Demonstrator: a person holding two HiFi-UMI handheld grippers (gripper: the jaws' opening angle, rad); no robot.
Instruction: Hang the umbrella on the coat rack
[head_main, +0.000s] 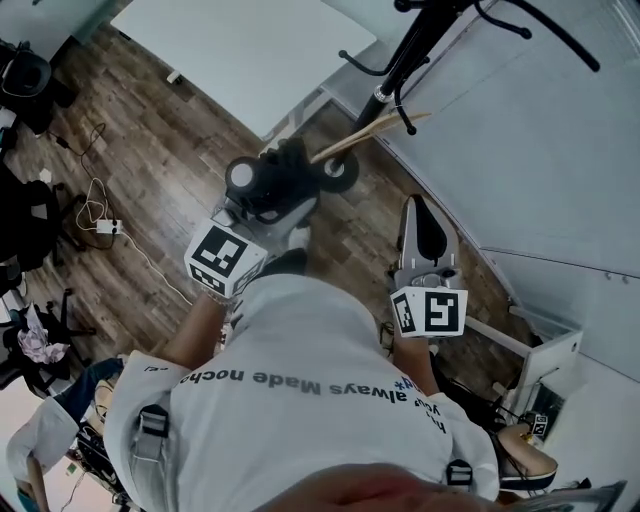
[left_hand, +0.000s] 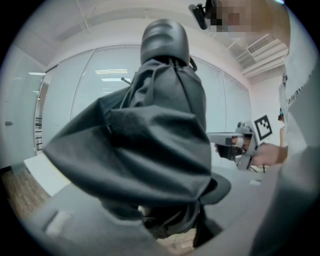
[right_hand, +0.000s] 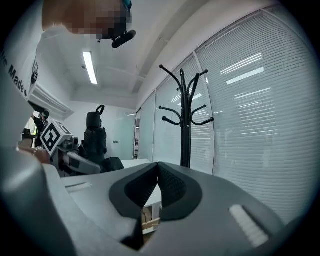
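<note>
A folded black umbrella (head_main: 282, 178) stands upright between the jaws of my left gripper (head_main: 262, 205), which is shut on its bundled fabric. In the left gripper view the umbrella (left_hand: 150, 135) fills most of the picture, its rounded black cap on top, and hides the left gripper (left_hand: 167, 222) jaw tips. My right gripper (head_main: 424, 212) is to the right of it, shut and empty; its ribbed pads (right_hand: 170, 185) meet at the tip. The black coat rack (right_hand: 186, 107) with curved hooks stands ahead by the blinds. In the head view the coat rack (head_main: 410, 50) is at the top right.
A white table (head_main: 240, 50) stands ahead on the left. Glass walls with blinds (right_hand: 250, 100) run behind the rack. A pale wooden stick (head_main: 365, 135) lies near the rack's foot. Cables (head_main: 95, 215) trail over the wooden floor at left. A white cabinet (head_main: 548, 362) stands at the lower right.
</note>
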